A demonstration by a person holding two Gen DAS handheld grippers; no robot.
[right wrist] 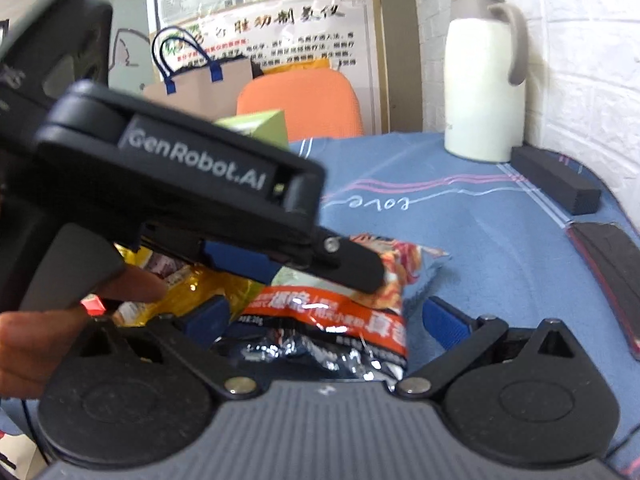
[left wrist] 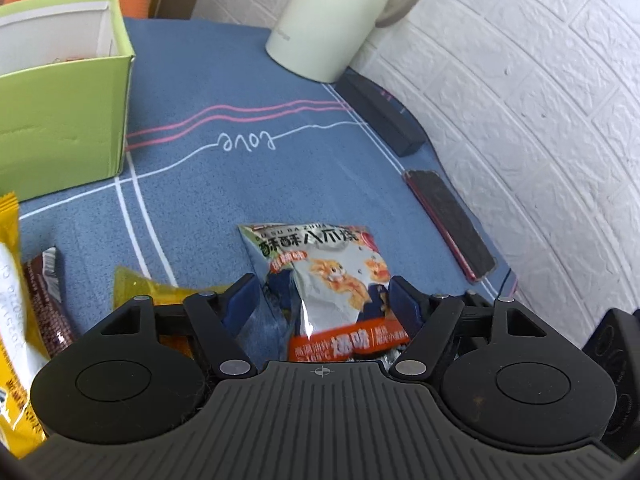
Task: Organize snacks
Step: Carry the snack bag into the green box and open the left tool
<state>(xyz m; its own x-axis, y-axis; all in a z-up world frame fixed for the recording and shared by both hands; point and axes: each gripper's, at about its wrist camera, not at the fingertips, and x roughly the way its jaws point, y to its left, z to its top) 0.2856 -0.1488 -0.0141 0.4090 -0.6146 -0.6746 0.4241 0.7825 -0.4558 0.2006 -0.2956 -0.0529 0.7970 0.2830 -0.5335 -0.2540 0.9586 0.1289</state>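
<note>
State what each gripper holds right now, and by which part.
The left gripper straddles the crinkled silver-and-orange foil snack packet across its middle, but whether its jaws press on it cannot be told. The right gripper stands open over the same packet, holding nothing.

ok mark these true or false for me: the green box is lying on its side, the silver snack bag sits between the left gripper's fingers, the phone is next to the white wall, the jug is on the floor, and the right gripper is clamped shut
1. The green box lies on its side. False: it stands upright with its top open.
2. The silver snack bag sits between the fingers of the left gripper. True; whether the pads press it cannot be told.
3. The phone lies by the white wall. True.
4. The jug is on the floor. False: it stands on the blue tablecloth.
5. The right gripper is clamped shut. False: its jaws stand wide apart.
</note>
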